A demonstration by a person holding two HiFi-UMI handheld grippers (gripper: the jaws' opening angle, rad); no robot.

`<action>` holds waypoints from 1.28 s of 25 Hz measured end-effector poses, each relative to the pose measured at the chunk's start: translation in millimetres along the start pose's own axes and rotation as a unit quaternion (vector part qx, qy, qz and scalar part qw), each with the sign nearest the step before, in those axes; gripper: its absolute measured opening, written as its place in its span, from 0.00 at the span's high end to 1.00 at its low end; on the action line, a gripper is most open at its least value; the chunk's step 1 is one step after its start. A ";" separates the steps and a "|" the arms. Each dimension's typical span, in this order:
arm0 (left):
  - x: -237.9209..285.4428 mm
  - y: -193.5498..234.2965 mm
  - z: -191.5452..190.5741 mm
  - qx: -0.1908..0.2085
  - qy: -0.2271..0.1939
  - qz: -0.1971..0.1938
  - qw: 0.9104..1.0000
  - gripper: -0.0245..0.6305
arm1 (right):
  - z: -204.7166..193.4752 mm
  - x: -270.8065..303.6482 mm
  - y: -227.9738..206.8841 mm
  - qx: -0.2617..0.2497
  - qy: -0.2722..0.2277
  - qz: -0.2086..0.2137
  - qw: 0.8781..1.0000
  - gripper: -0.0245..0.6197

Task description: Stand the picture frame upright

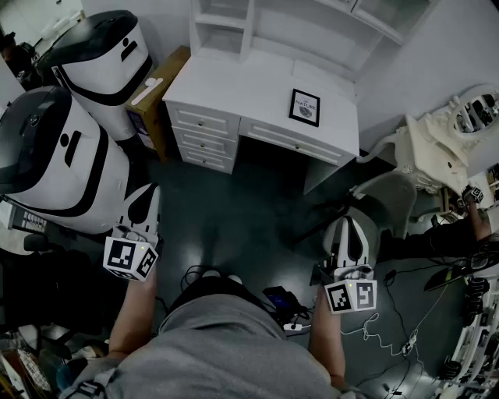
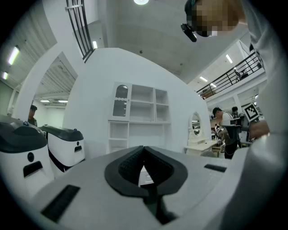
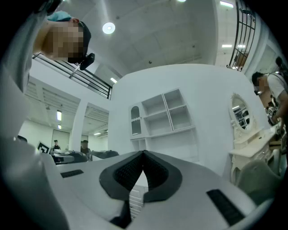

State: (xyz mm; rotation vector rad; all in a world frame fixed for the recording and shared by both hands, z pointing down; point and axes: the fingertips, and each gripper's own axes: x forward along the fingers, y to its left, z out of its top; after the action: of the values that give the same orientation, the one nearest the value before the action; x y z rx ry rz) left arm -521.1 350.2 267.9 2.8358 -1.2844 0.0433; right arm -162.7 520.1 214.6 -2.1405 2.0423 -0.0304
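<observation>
Two white-and-black machines [image 1: 58, 152] stand left of the worktop [image 1: 234, 82], with a cardboard box [image 1: 160, 87] wedged between the farther one and the worktop's left side.

The left gripper [image 1: 147, 191] is held over the dark floor [image 1: 234, 218], in front of the worktop and well short of it, on its left side. Its fingers [image 2: 128, 164] are pressed together at the tips with nothing between them.

The worktop is white, with drawers [image 1: 204, 125] under its left half and a white shelf unit [image 1: 273, 23] at its back. The frame [image 1: 304, 107] lies flat, face up, on the right half of the worktop, near the front edge. Neither gripper touches it.

The right gripper [image 1: 352, 215] is held over the floor in front of the worktop's right end, well apart from the frame. Its fingers [image 3: 128, 170] are also pressed together, gripping nothing.

An ornate white vanity [image 1: 433, 148] with a mirror stands to the right of the worktop. Cables [image 1: 405, 327] lie on the floor below it.
</observation>
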 end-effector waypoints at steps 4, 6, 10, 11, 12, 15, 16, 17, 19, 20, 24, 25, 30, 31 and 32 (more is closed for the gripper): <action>6.1 -12.7 9.3 0.012 -0.006 -0.006 1.000 0.95 | 4.7 -5.1 -2.1 -0.015 -0.003 0.005 1.000 0.92; 8.2 -19.8 12.4 0.018 -0.008 -0.010 1.000 0.95 | 5.3 -7.9 -5.0 -0.016 -0.003 0.006 1.000 0.92; 12.1 -35.0 16.3 0.023 -0.011 -0.016 1.000 0.95 | 7.5 -14.1 -12.7 -0.012 -0.001 0.004 1.000 0.92; 12.3 -38.2 16.5 0.024 -0.011 -0.017 0.999 0.95 | 8.3 -16.6 -14.7 -0.010 -0.001 0.003 1.000 0.92; 12.0 -41.3 16.2 0.027 -0.011 -0.017 0.999 0.95 | 9.0 -19.8 -16.9 -0.009 -0.001 0.002 1.000 0.92; 11.3 -51.3 15.3 0.035 -0.011 -0.019 0.999 0.95 | 9.4 -29.4 -24.5 -0.007 -0.002 -0.001 1.000 0.92; 11.2 -54.2 15.1 0.035 -0.011 -0.020 0.999 0.95 | 8.9 -31.7 -26.7 -0.006 -0.002 -0.002 1.000 0.92; 11.1 -57.1 15.0 0.036 -0.011 -0.021 0.999 0.95 | 8.3 -34.0 -28.5 -0.005 -0.002 -0.003 1.000 0.92; 10.7 -62.6 13.5 0.036 -0.011 -0.022 0.999 0.95 | 7.5 -39.1 -31.9 -0.004 -0.002 -0.005 1.000 0.92; 10.7 -65.3 12.4 0.036 -0.010 -0.023 0.999 0.95 | 7.1 -41.6 -33.8 -0.004 -0.002 -0.006 1.000 0.92; 10.2 -77.9 11.7 0.038 -0.010 -0.031 0.999 0.95 | 4.9 -51.5 -38.9 0.000 -0.003 -0.009 1.000 0.92; 10.3 -80.6 12.5 0.039 -0.011 -0.034 0.999 0.95 | 5.0 -53.2 -39.4 0.001 -0.003 -0.010 1.000 0.92; 14.3 -87.2 13.1 0.042 -0.009 -0.040 0.998 0.95 | 4.5 -54.3 -42.5 0.006 -0.005 -0.013 1.000 0.92; 15.1 -88.4 12.6 0.042 -0.008 -0.041 0.998 0.95 | 4.3 -54.4 -43.8 0.011 -0.007 -0.013 1.000 0.92; 15.6 -89.8 12.6 0.043 -0.008 -0.042 0.998 0.95 | 4.4 -54.7 -45.1 0.018 -0.010 -0.013 1.000 0.92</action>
State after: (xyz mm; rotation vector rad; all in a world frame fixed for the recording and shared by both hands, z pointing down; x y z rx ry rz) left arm -443.1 397.2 254.6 2.9656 -1.1941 0.0773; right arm -120.5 576.6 223.0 -2.1374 1.9872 -0.0505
